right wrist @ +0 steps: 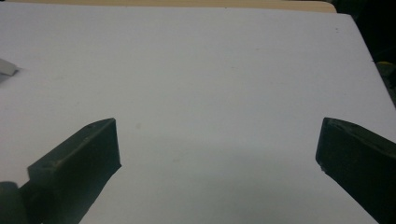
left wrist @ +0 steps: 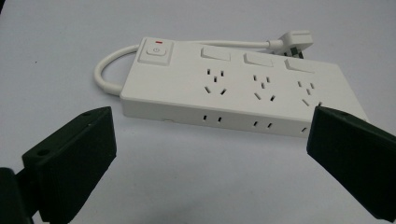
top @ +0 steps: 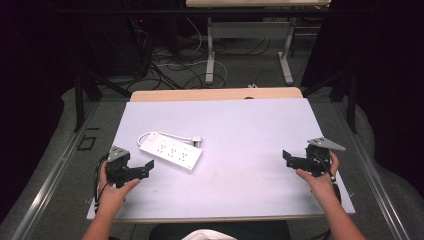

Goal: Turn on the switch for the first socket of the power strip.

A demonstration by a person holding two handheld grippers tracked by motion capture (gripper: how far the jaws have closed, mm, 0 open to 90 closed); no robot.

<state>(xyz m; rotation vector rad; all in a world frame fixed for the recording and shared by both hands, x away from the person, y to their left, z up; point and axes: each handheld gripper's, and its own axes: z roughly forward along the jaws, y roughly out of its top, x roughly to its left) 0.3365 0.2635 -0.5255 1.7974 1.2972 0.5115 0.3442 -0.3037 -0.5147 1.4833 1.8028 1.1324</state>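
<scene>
Hands at bottom of high view, each gripping a black two-jaw tool. Left gripper (top: 142, 167) lower left of frame, jaws spread wide, nothing between them, pointing toward frame center-right. Right gripper (top: 290, 159) lower right, jaws spread too, empty, aimed left over bare mat. White power strip (top: 171, 151) left of center in high view, just beyond left gripper, near but not touching. In left gripper view, same power strip (left wrist: 243, 88) across upper middle, flat on mat, three socket groups, switch (left wrist: 155, 50) with red mark at upper left end, cord looped round left end, plug (left wrist: 295, 41) upper right behind strip. White mat (top: 250, 130) covering table; wooden edge at far side. Floor cables and desk legs at top of frame.
</scene>
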